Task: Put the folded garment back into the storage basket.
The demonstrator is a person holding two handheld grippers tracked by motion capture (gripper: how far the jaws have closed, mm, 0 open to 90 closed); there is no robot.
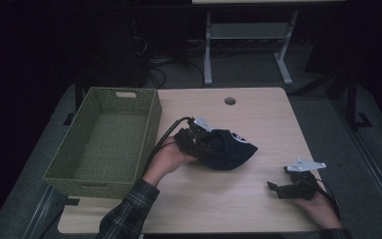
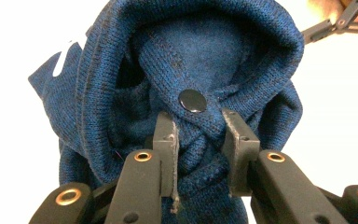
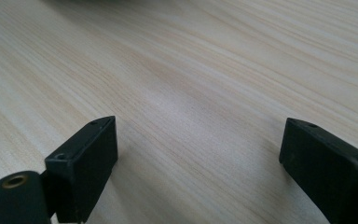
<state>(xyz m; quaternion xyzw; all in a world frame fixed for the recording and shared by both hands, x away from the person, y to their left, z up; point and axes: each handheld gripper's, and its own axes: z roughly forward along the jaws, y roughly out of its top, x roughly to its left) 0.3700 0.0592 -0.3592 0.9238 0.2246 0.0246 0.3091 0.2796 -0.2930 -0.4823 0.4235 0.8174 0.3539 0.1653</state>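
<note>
Left gripper (image 2: 198, 135) pinches the hat (image 2: 186, 70) by one knit fold; it could slip. Right gripper (image 3: 198, 154) wide, at four o'clock.

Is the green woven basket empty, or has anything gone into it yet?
Empty. The high view shows the basket's bare woven floor; the blue knit hat is outside it, held in the left gripper.

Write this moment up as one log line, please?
left claw: shut on blue knit hat | right claw: open over table | basket: beside hat
</note>
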